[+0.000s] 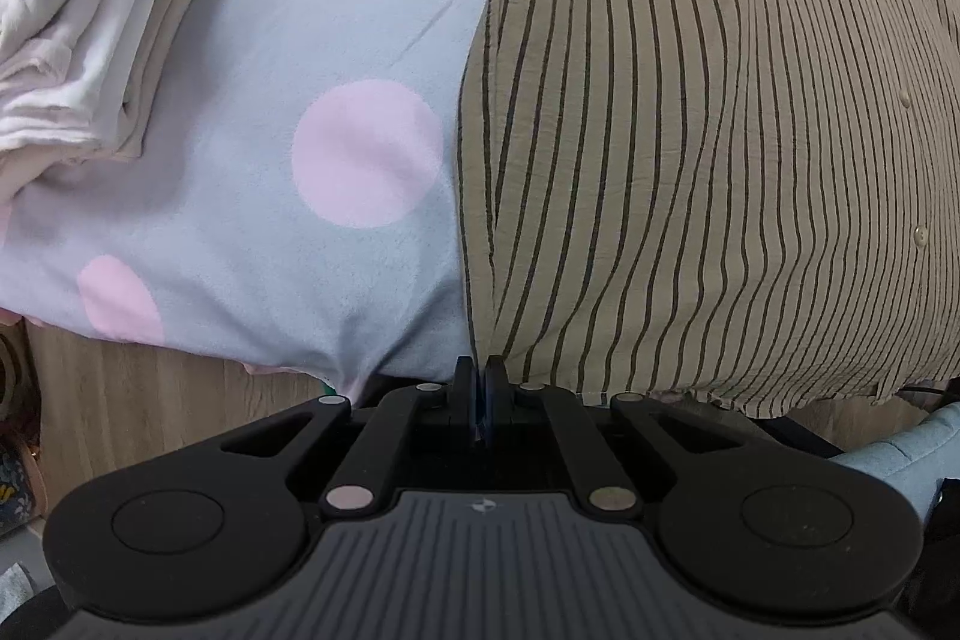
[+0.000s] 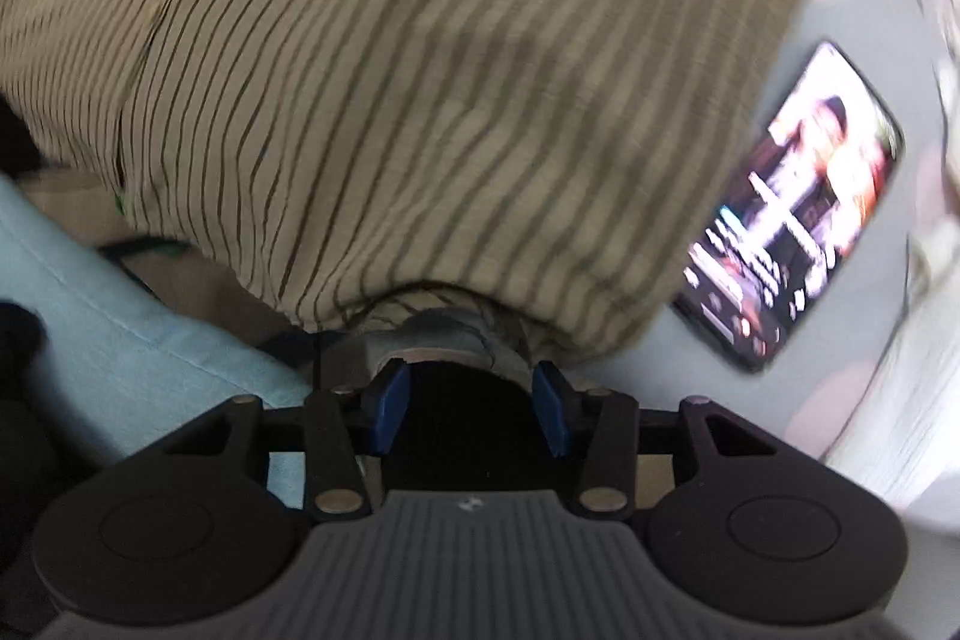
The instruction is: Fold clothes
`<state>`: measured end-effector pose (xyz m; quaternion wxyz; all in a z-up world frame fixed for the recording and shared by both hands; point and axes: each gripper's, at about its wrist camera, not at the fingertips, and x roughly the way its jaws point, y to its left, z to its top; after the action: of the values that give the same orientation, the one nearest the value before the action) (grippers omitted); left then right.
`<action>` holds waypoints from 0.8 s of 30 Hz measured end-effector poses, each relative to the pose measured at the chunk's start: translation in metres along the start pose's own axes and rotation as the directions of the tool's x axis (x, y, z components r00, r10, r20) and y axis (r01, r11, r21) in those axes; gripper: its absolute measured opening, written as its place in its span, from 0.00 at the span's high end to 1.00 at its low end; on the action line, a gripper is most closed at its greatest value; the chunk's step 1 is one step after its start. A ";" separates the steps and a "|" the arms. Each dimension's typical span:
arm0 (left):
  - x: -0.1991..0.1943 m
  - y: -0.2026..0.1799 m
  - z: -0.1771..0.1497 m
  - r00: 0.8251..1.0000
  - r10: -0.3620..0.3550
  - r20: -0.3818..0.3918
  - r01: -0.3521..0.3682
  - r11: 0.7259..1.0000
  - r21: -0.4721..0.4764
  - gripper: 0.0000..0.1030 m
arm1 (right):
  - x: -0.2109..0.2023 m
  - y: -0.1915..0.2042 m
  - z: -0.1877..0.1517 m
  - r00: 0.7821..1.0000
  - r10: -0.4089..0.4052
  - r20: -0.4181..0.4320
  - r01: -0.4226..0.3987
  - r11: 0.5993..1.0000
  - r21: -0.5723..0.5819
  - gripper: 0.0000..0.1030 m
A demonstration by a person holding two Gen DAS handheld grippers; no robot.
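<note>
A tan shirt with dark stripes (image 1: pixel 720 130) lies spread on a grey blanket with pink dots (image 1: pixel 258 40), its button row towards the right. My left gripper (image 1: pixel 480 376) points down at the shirt's near left hem corner and is shut, its pads pinched on the cloth edge there. In the right wrist view, which is blurred, the same shirt (image 2: pixel 420 70) fills the frame. My right gripper (image 2: pixel 471 394) stands open just short of a bunched bit of hem (image 2: pixel 432 322), with nothing pressed between its blue pads (image 2: pixel 393 400).
A stack of folded white and beige clothes (image 1: pixel 90 40) sits at the blanket's left. A phone with a lit screen (image 2: pixel 798 214) lies on the blanket right of the shirt. Below the blanket's near edge are a wooden surface (image 1: pixel 150 400) and light blue cloth (image 2: pixel 120 328).
</note>
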<state>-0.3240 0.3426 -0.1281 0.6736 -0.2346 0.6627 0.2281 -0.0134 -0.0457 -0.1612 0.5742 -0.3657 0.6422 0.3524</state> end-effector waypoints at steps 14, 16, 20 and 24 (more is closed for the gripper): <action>0.001 0.000 0.001 1.000 -0.003 0.011 0.003 1.000 -0.007 0.99 | 0.018 0.029 0.003 0.976 -0.217 0.019 0.213 0.931 -0.297 0.98; -0.001 0.000 0.002 1.000 -0.013 0.008 0.013 1.000 -0.004 0.99 | 0.013 0.032 -0.003 0.970 -0.242 -0.003 0.225 0.907 -0.355 0.99; -0.009 0.002 0.003 0.999 -0.035 -0.008 0.035 0.999 0.023 0.99 | 0.002 0.034 -0.023 0.950 -0.302 -0.075 0.231 0.844 -0.484 0.99; -0.019 -0.003 0.003 0.999 -0.029 -0.026 0.031 0.996 0.089 0.99 | -0.007 0.032 -0.038 0.926 -0.354 -0.132 0.224 0.795 -0.564 0.99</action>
<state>-0.3206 0.3422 -0.1091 0.6785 -0.2171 0.6769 0.1854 -0.0591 -0.0628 -0.1501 0.4168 -0.6446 0.5153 0.3811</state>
